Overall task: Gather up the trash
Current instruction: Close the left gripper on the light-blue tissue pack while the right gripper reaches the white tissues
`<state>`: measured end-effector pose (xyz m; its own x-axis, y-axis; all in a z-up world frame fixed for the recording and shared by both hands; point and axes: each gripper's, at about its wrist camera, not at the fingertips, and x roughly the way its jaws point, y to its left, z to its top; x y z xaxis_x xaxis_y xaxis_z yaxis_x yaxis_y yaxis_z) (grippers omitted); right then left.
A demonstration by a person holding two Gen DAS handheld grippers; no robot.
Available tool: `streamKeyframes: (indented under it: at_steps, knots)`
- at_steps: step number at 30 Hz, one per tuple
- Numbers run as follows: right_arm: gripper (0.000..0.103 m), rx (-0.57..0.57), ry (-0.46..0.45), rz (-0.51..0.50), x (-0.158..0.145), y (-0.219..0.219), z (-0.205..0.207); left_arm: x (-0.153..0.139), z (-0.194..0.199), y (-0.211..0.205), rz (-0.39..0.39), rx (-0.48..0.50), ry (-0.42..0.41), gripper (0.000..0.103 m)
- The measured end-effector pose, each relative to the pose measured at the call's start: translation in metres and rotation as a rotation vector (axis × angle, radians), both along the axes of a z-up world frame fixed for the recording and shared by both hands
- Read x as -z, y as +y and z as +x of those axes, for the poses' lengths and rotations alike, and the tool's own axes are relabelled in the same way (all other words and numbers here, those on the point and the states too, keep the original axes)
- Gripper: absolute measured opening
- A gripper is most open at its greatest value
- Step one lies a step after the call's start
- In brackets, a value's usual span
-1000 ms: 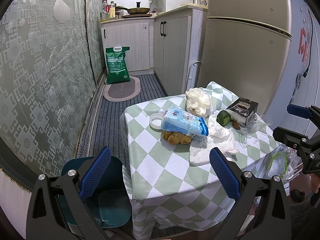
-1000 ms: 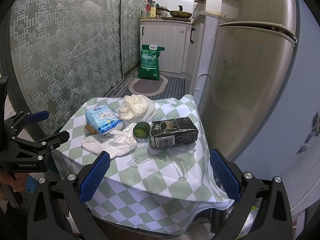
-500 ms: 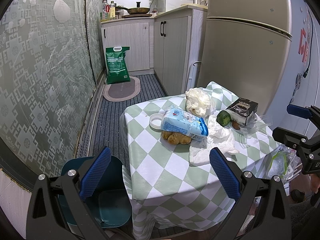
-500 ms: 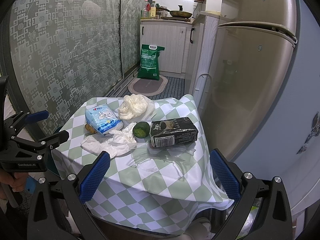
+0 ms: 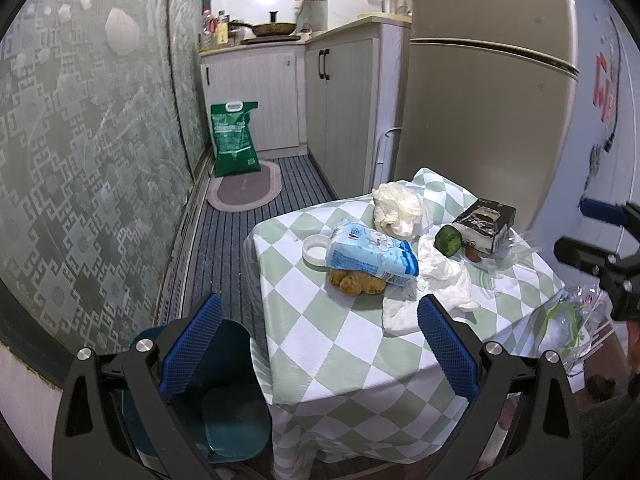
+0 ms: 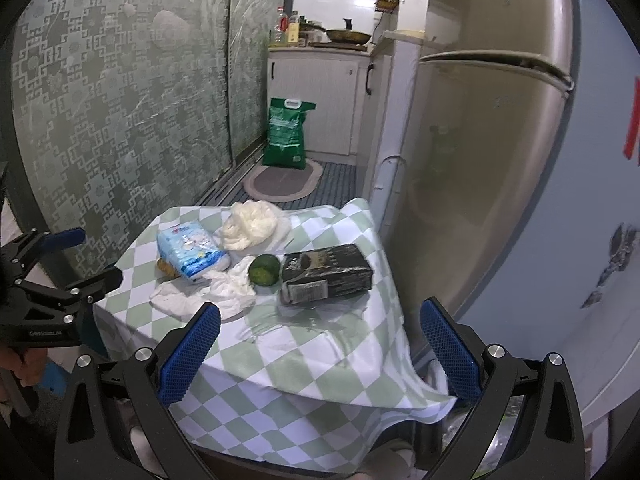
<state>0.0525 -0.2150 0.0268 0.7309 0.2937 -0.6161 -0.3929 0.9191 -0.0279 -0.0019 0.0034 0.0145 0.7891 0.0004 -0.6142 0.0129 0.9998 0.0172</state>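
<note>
While my left gripper (image 5: 318,340) and right gripper (image 6: 320,344) are both wide open, they hold nothing. The teal bin (image 5: 224,408) beside the table (image 5: 360,344) looks empty. The trash sits on the table.

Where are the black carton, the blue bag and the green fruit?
black carton (image 6: 326,278), right wrist view, on its long side face.
blue bag (image 5: 370,254), left wrist view, on the middle of its printed side.
green fruit (image 6: 264,269), right wrist view, on its cut face.
</note>
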Motion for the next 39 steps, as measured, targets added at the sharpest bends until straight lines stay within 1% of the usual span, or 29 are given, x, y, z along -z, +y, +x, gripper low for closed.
streamKeyframes:
  at_steps: [1,3,5,7,8,9,10,11,13,14,15,17,18,19,21,24,25,26,28,30,33,35,36,38,39]
  knots:
    - [0.100,-0.011,0.000,0.005,0.002,0.004,-0.007,0.001,0.000,-0.001,0.005,0.006,-0.002,0.092]
    - [0.100,-0.026,0.006,0.017,0.004,0.004,-0.010,0.002,-0.001,-0.002,0.011,0.011,-0.005,0.088]
    - [0.100,-0.048,0.012,0.030,0.003,0.004,-0.010,0.002,0.000,-0.001,-0.003,0.030,0.005,0.086]
    - [0.100,-0.071,0.023,0.035,0.002,0.007,-0.010,0.002,0.001,-0.001,0.000,0.034,0.013,0.081]
    - [0.099,-0.087,0.028,0.043,0.002,0.008,-0.010,0.002,0.002,-0.001,-0.004,0.039,0.018,0.079]
    - [0.099,-0.098,0.034,0.049,0.001,0.010,-0.010,0.000,0.004,0.000,-0.014,0.052,0.027,0.075]
    - [0.095,-0.110,0.038,0.053,0.000,0.012,-0.011,-0.001,0.006,0.001,-0.022,0.064,0.036,0.072]
    - [0.086,-0.130,0.048,0.062,0.000,0.013,-0.010,-0.002,0.007,0.001,-0.020,0.069,0.041,0.068]
    - [0.075,-0.153,0.067,0.071,0.001,0.018,-0.011,-0.006,0.014,0.001,0.011,0.082,0.058,0.058]
    - [0.071,-0.162,0.074,0.075,0.002,0.019,-0.011,-0.006,0.017,0.002,0.017,0.087,0.065,0.055]
    - [0.069,-0.171,0.081,0.077,0.002,0.021,-0.010,-0.007,0.023,0.003,0.015,0.100,0.083,0.051]
    - [0.064,-0.185,0.093,0.087,0.003,0.022,-0.009,-0.006,0.030,0.008,0.006,0.116,0.107,0.048]
    - [0.063,-0.191,0.099,0.091,0.003,0.023,-0.009,-0.004,0.036,0.009,0.018,0.130,0.125,0.043]
    - [0.061,-0.199,0.106,0.095,0.003,0.024,-0.008,-0.004,0.040,0.009,0.027,0.142,0.137,0.040]
    - [0.057,-0.216,0.119,0.098,0.003,0.025,-0.006,-0.001,0.050,0.011,0.021,0.190,0.165,0.033]
    - [0.055,-0.238,0.136,0.094,0.002,0.026,-0.001,0.003,0.064,0.012,-0.035,0.274,0.210,0.033]
    - [0.054,-0.250,0.144,0.086,0.001,0.028,0.001,0.004,0.068,0.013,-0.043,0.286,0.217,0.033]
    - [0.054,-0.259,0.150,0.078,0.001,0.029,0.003,0.004,0.071,0.013,-0.045,0.295,0.221,0.034]
    - [0.054,-0.276,0.173,0.076,0.001,0.030,0.010,0.005,0.078,0.013,-0.048,0.306,0.230,0.040]
    - [0.054,-0.288,0.194,0.078,0.002,0.033,0.016,0.006,0.086,0.014,-0.052,0.311,0.235,0.048]
    - [0.054,-0.307,0.210,0.049,0.004,0.041,0.027,0.010,0.096,0.014,-0.074,0.322,0.261,0.048]
    - [0.054,-0.325,0.214,0.032,0.005,0.047,0.031,0.015,0.099,0.014,-0.089,0.329,0.291,0.046]
    - [0.054,-0.336,0.217,0.023,0.005,0.050,0.032,0.018,0.101,0.014,-0.099,0.333,0.301,0.044]
    - [0.053,-0.361,0.229,0.002,0.010,0.058,0.035,0.018,0.102,0.014,-0.130,0.348,0.308,0.036]
    - [0.050,-0.375,0.240,-0.008,0.015,0.062,0.036,0.018,0.103,0.013,-0.135,0.354,0.308,0.029]
